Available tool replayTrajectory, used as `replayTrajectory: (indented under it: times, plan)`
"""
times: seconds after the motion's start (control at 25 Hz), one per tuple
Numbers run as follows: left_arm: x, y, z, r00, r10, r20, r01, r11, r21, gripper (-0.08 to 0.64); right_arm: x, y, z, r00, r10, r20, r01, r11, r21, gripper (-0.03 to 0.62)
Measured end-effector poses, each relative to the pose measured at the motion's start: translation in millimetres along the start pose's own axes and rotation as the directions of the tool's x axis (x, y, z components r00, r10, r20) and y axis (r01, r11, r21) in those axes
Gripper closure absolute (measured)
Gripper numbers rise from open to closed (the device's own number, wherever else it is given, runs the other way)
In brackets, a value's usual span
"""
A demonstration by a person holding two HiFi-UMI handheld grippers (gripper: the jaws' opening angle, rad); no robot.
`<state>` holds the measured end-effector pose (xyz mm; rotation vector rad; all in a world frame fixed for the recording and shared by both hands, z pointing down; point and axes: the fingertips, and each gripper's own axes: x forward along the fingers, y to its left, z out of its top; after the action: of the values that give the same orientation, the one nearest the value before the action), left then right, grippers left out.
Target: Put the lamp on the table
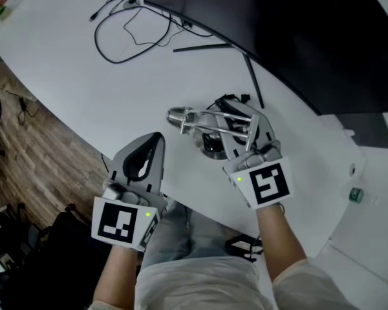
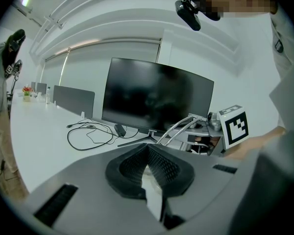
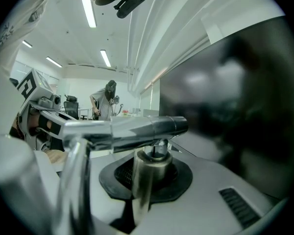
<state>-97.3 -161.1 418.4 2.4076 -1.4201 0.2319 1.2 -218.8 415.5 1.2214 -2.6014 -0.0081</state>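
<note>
The chrome lamp (image 1: 213,124) lies tilted over the white table (image 1: 71,76) near its front edge, with its head (image 1: 178,116) pointing left and its round base (image 1: 210,144) below. My right gripper (image 1: 236,118) is shut on the lamp; in the right gripper view a chrome rod (image 3: 147,180) sits clamped between the jaws (image 3: 149,173). My left gripper (image 1: 152,150) hovers just left of the lamp, shut and empty, as the left gripper view (image 2: 149,168) confirms. From there the lamp's arms (image 2: 179,128) show ahead to the right. Whether the base touches the table I cannot tell.
A large black monitor (image 1: 278,24) stands at the back right on thin black legs (image 1: 252,76). A looped black cable (image 1: 126,37) lies at the back left. Wooden floor (image 1: 26,141) lies beyond the table's left edge. A person (image 3: 105,102) stands far off in the room.
</note>
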Motion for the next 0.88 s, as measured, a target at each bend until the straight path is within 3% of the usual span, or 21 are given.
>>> replayTrajectory:
  times: [0.24,0.76,0.84,0.88]
  plan:
    - [0,-4,-10,0.998,0.004,-0.055,-0.005,1.000,-0.022,0.558,-2,-2,-2,1.000,-0.020,0.009,0.020,1.000,0.024,0.560]
    - [-1,-11,-9,1.000,0.002,-0.021,-0.002,1.000,-0.012,0.558,-3,-4,-2,0.999,-0.040,0.024,0.039,0.998,0.057,0.557]
    - [-2,-11,-8,1.000,0.003,-0.018,-0.003,1.000,-0.011,0.558,-3,-4,-6,0.999,-0.039,0.011,0.038,0.997,0.066,0.535]
    - [-3,-11,-8,1.000,0.004,-0.018,-0.004,1.000,-0.011,0.558,-3,-4,-9,0.999,-0.032,0.000,0.032,0.997,0.074,0.481]
